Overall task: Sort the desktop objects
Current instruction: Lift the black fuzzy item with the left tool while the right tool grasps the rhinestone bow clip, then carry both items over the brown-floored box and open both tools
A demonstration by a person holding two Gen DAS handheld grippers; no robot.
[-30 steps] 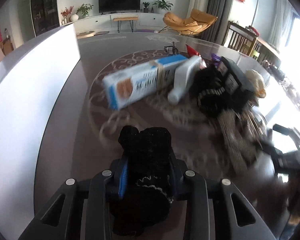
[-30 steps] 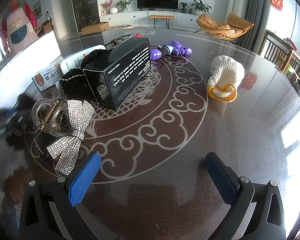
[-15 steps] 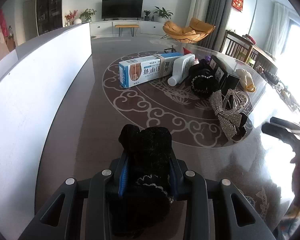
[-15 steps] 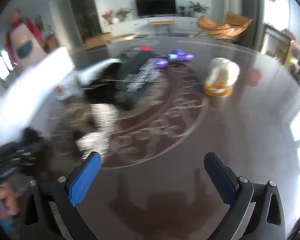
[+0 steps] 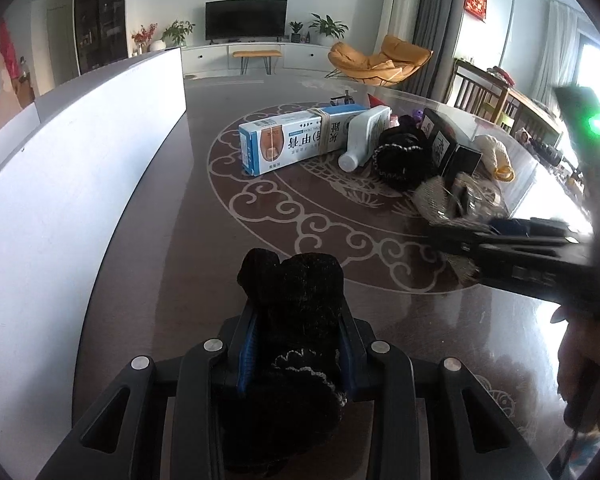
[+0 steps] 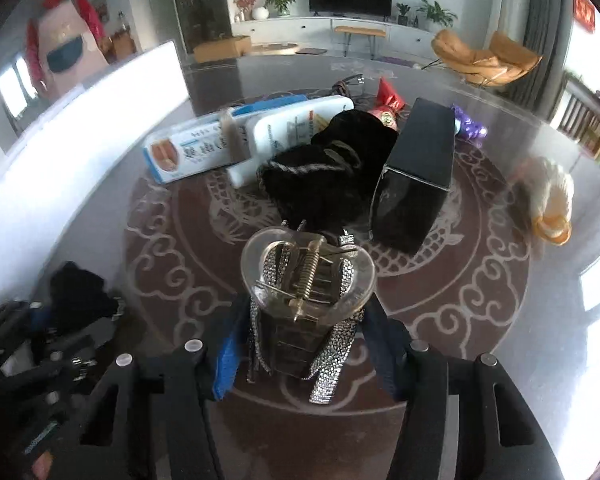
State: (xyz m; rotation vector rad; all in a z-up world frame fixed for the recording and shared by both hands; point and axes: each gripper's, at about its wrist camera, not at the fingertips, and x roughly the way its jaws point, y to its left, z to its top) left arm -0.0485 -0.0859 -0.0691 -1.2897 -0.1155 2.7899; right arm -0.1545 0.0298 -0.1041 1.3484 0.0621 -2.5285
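Note:
My left gripper [image 5: 296, 344] is shut on a black knitted sock [image 5: 296, 300] and holds it over the near left of the dark table [image 5: 180, 200]; it also shows in the right wrist view [image 6: 76, 300]. My right gripper [image 6: 304, 344] is shut on a clear hair claw [image 6: 308, 276] with a rhinestone bow [image 6: 328, 364] caught in it. In the left wrist view the right gripper [image 5: 512, 240] comes in from the right. Beyond lie a blue-white carton [image 6: 204, 148], a white bottle [image 6: 288, 128], another black knit item [image 6: 332, 176] and a black box [image 6: 416, 168].
A white board [image 5: 60, 184] stands along the table's left side. A cream and orange knit item [image 6: 548, 204], a purple toy [image 6: 468, 124] and a red packet [image 6: 388, 100] lie at the far right. The table edge curves at the right.
My right gripper has moved left to the hair claw and bow and closed on them; a second ago it was open and empty. My left gripper still holds the sock.

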